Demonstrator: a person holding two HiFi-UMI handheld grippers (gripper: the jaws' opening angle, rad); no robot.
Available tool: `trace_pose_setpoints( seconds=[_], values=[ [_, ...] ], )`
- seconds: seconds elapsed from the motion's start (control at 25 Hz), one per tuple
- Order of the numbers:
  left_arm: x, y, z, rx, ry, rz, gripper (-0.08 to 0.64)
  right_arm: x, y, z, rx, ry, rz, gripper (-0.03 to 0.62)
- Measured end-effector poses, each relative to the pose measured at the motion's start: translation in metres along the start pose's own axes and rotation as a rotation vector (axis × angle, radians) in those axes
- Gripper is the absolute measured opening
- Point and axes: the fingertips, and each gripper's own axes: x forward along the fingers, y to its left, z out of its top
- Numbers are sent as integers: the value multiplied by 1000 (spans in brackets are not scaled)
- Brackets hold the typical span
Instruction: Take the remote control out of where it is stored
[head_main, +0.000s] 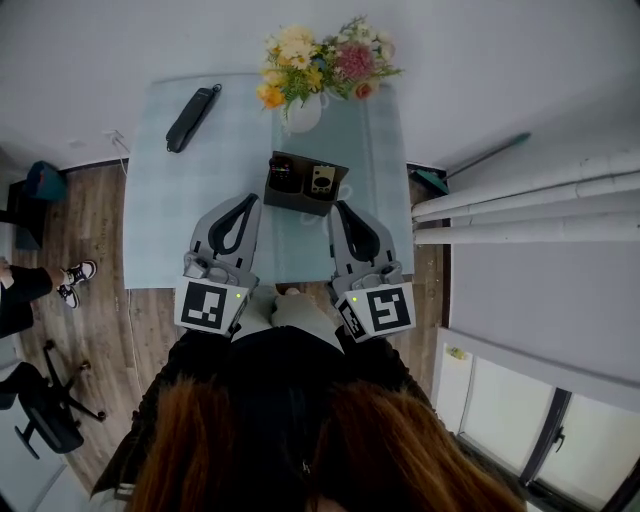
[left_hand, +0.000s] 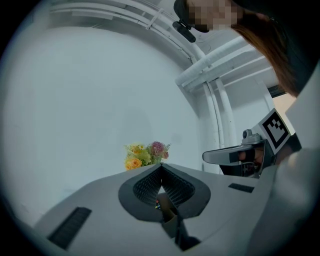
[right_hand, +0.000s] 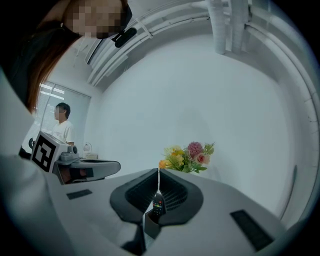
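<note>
A dark brown storage box stands on the pale blue table, just ahead of both grippers. A black remote control with coloured buttons stands upright in the box and shows through the slit below the right jaws. My left gripper is near the box's left corner, jaws together, nothing held. My right gripper is near the box's right corner, also shut and empty. In the left gripper view the box shows behind the closed left gripper. Both grippers point level at the box without touching it.
A white vase of flowers stands behind the box. A long black object lies at the table's far left. White pipes run along the right. A seated person's feet and an office chair are on the left floor.
</note>
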Motion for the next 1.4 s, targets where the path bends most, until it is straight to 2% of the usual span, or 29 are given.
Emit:
trace_pose_setpoints(
  seconds=[0.4, 0.88, 1.16, 1.4],
  values=[
    [10, -7, 3, -16, -14, 27, 5, 7, -17, -7, -16, 46, 17, 17],
    [16, -9, 7, -1, -13, 54, 5, 33, -35, -36, -7, 106, -39, 17],
    [11, -12, 9, 7, -26, 45, 5, 45, -41, -46, -64, 126, -100, 17],
    [9, -13, 9, 11, -8, 43, 5, 58, -49, -84, -1, 203, -144, 18]
  ],
)
